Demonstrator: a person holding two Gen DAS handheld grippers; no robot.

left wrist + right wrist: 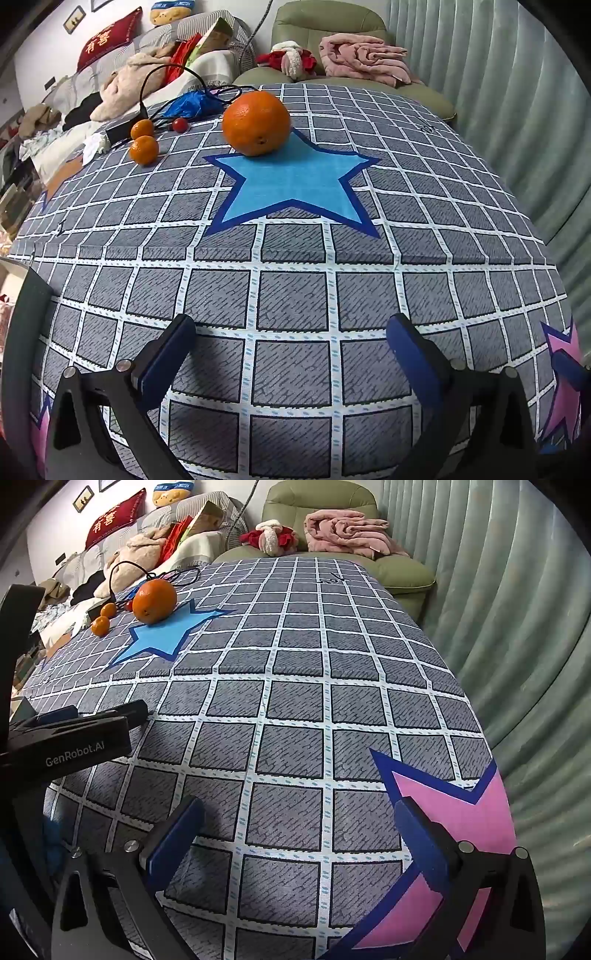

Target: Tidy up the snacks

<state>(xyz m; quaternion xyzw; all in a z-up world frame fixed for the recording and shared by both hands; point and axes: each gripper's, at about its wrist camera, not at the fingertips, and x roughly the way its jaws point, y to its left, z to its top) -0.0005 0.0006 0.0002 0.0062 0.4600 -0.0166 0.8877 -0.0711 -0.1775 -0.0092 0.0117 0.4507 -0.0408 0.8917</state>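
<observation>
A large orange (256,123) sits at the far tip of the blue star (295,184) on the checked cloth. Two small mandarins (144,149) and a small red fruit (180,124) lie to its left. My left gripper (291,332) is open and empty, low over the cloth, well short of the orange. My right gripper (299,812) is open and empty over the cloth beside the pink star (461,812). The orange (154,601) and mandarins (100,625) show far to the left in the right wrist view, and the left gripper (110,716) appears there at the left.
A black cable and adapter (122,129) and a blue bag (192,103) lie behind the mandarins. A green armchair (328,22) with a pink blanket (365,59) stands beyond the table. A curtain (517,110) hangs on the right. A cluttered sofa (110,74) is on the left.
</observation>
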